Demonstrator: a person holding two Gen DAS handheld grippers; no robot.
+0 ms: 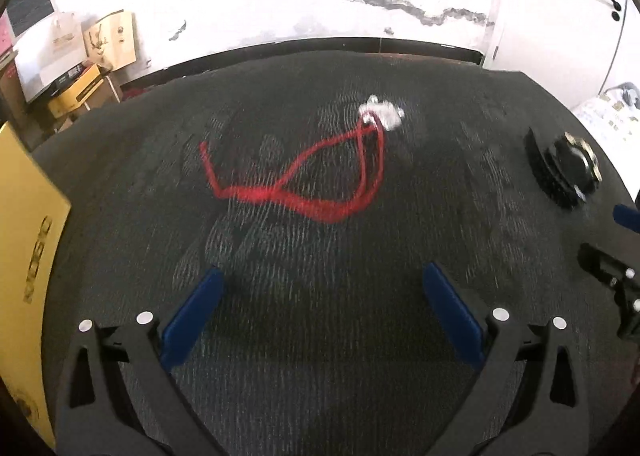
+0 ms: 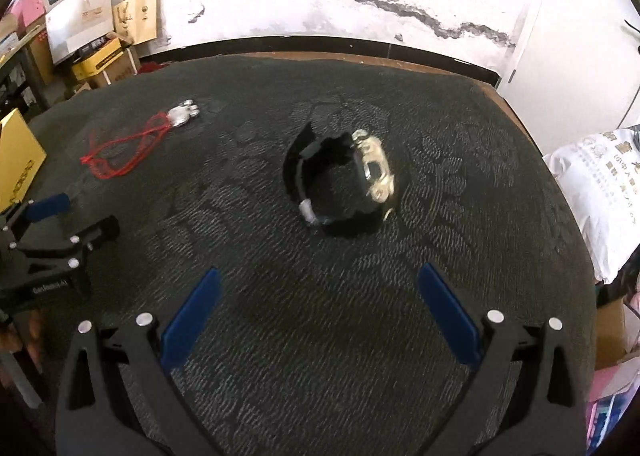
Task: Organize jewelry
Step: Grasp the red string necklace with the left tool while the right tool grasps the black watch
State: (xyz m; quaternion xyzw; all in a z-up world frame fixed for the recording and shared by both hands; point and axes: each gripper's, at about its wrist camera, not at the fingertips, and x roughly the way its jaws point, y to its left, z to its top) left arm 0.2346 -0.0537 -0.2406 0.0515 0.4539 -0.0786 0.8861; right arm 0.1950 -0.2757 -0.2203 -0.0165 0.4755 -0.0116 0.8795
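Left tool [image 1: 324, 276] hovering wide open before red cord necklace [image 1: 296, 180], right tool [image 2: 318, 276] gaping wide before black watch [image 2: 340, 184], both lying apart on dark tabletop [image 2: 320, 336]

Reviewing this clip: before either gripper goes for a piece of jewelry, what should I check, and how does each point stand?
1. Left gripper open, holding nothing: ok.
2. Right gripper open, holding nothing: ok.
3. Red cord necklace ahead of the left gripper, unobstructed: ok.
4. Watch ahead of the right gripper, unobstructed: ok.
5. Necklace and watch lie apart: ok.
6. Yellow box open to receive them: cannot tell.
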